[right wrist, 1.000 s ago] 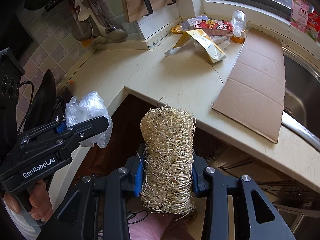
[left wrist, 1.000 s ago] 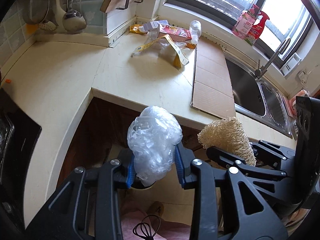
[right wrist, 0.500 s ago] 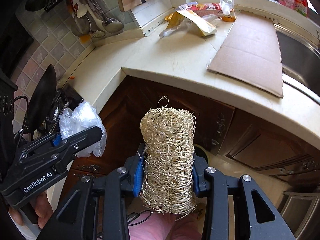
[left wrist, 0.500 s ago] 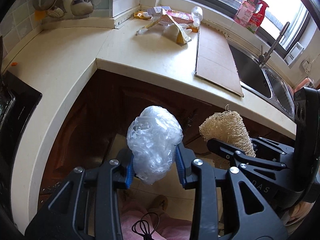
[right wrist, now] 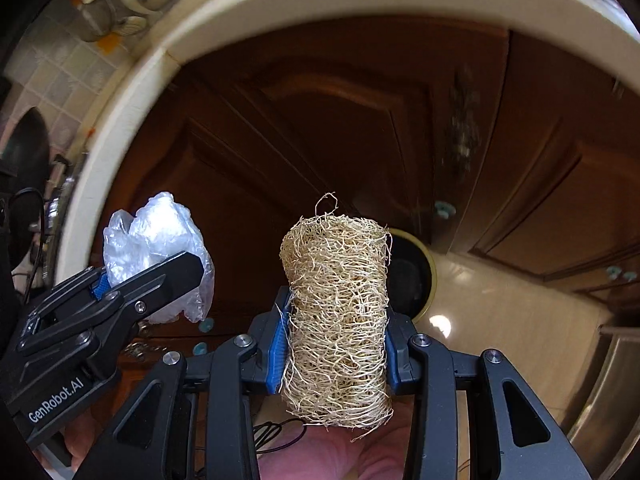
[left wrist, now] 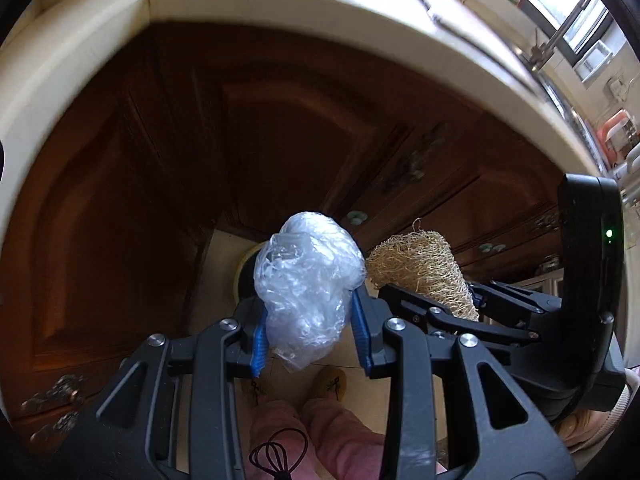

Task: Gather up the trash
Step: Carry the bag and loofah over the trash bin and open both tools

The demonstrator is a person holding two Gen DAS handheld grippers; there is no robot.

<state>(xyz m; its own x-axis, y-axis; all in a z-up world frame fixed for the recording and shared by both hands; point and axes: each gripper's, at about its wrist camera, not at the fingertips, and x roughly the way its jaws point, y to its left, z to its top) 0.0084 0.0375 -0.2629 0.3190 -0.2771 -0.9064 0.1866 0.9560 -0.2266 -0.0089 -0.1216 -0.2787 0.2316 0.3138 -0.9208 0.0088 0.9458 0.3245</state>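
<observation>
Writing: "GenRobot.AI" in white letters runs along the black side of the left hand-held gripper, read from the right wrist view; nothing else is legible.
Left hand-held gripper: its blue pads pinch a crumpled ball of clear plastic film from both sides; most of the ball bulges beyond the fingertips and a loose tail hangs back toward the wrist.
Right hand-held gripper: its blue pads pinch a straw-coloured, fibrous loofah cylinder at about mid-length.
Pose: both tools point steeply downward, side by side and close, in front of the dark brown wooden cabinet doors and below the cream edge of the bench.
Loofah axis: its long axis runs along the fingers, one frayed end sticking out well past the tips, the other end back toward the handle.
Below: a dark round opening with a yellowish rim sits on the pale tiled floor, partly hidden behind the loofah; in the left view it shows just behind the plastic ball.
Person: pink-clad legs and a tan slipper show beneath the left tool.
</observation>
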